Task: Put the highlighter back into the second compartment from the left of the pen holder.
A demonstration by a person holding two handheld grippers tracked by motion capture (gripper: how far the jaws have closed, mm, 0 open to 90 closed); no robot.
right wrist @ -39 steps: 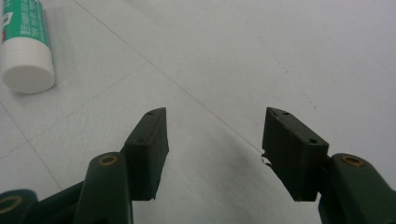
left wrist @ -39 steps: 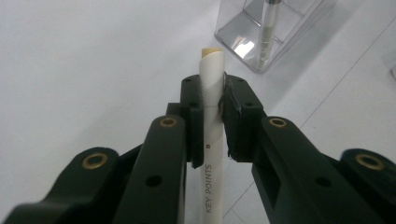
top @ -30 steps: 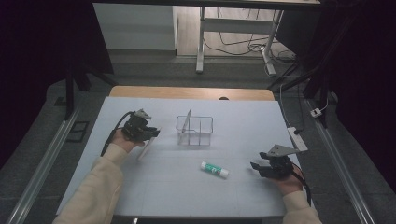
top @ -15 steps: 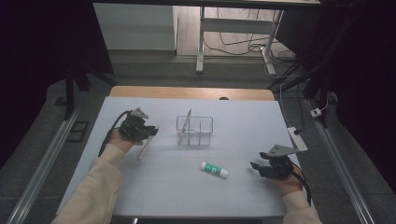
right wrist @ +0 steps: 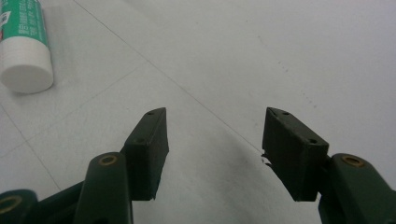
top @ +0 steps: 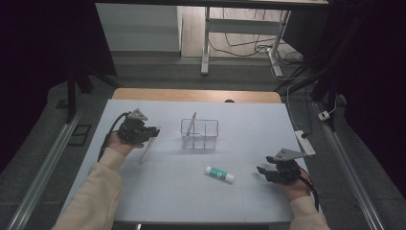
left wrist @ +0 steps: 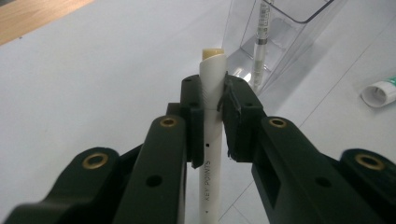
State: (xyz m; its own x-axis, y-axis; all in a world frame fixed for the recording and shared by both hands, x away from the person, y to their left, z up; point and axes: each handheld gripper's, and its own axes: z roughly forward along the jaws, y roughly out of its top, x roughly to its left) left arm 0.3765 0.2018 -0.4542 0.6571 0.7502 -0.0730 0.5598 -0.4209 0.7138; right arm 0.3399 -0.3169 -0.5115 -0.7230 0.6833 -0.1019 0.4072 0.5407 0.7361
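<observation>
White pen (left wrist: 211, 116) sat pinched in the left gripper (top: 152, 130) at the table's (top: 158, 191) left, near the clear holder (top: 200, 133). Right gripper (right wrist: 215, 140) rested near right, jaws spread, beside a glue stick (top: 220, 174).

Table (top: 172, 191) evenly lit from above, surroundings v. dark — soft shadows, near claws slightly blurred, no glare

A lab: white test table (top: 158, 191), floor cables (top: 249, 45), dark curtains (top: 373, 72).
</observation>
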